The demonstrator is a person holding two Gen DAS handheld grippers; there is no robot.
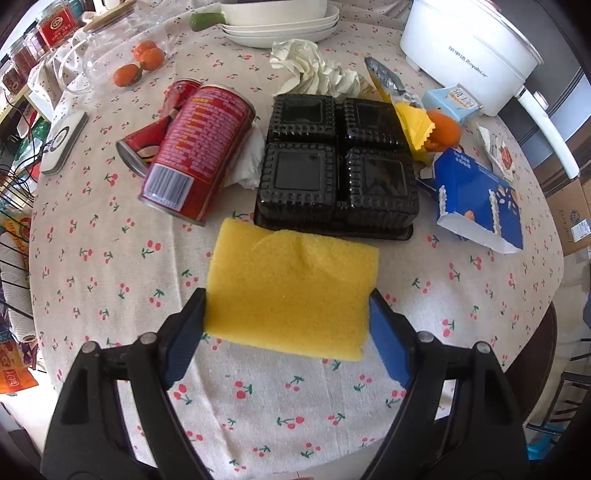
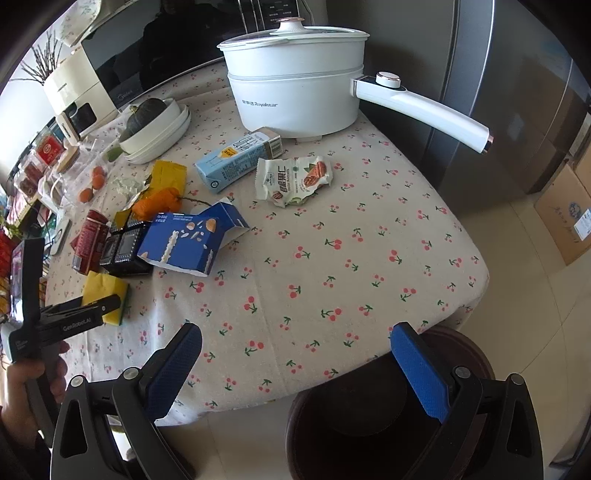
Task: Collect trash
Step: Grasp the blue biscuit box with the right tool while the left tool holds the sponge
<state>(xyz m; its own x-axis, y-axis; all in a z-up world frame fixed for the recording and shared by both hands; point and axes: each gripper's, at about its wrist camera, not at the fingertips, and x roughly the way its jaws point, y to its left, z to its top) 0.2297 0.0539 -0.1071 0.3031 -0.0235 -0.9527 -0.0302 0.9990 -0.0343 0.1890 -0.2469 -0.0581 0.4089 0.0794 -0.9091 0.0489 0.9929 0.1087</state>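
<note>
The left hand-held gripper (image 1: pixel 286 314) grips a yellow sponge (image 1: pixel 291 291) above the counter (image 1: pixel 110 258); the right hand-held gripper (image 2: pixel 295 350) is wide open.

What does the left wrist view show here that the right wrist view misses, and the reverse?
Left wrist only: the crumpled tissue behind the black tray.

Right wrist only: the open right gripper over the table edge, and the pot's glass lid.

Both: the left gripper shut on the yellow sponge, the red can, the blue carton and the white pot.
</note>
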